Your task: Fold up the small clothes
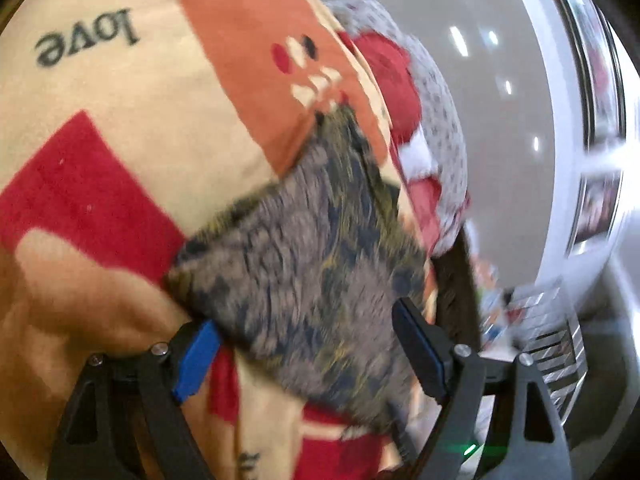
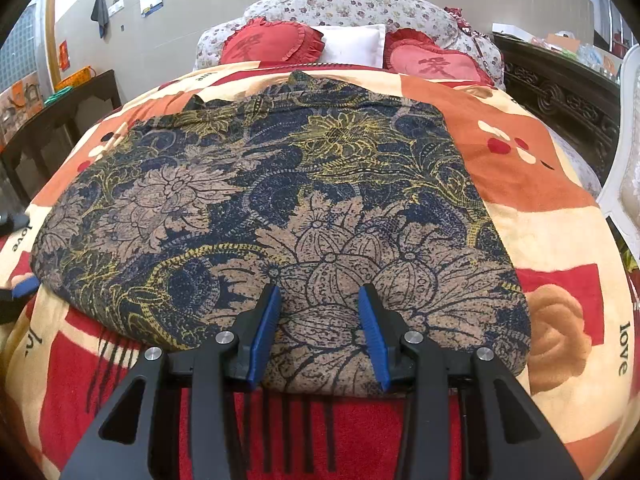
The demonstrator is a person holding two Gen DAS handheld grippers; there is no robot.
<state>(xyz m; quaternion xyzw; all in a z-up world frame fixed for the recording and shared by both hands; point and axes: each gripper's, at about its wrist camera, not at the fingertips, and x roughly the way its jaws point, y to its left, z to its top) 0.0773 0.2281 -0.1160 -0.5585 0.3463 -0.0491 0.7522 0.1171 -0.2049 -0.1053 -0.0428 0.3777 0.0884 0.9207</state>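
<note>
- my left wrist view is blurred; the patterned garment (image 1: pixel 320 248) fills its lower centre, details smeared.
- "love" reads on the blanket (image 2: pixel 552 184), right edge of the right view.
- left gripper (image 1: pixel 308 352) jaws wide, gripping nothing.
- right gripper (image 2: pixel 320 320) part open over the garment's near edge; grip unclear.

floral garment (image 2: pixel 280 208) flat on blanket (image 2: pixel 540 208) | right gripper (image 2: pixel 320 322) jaws parted over near hem
</note>
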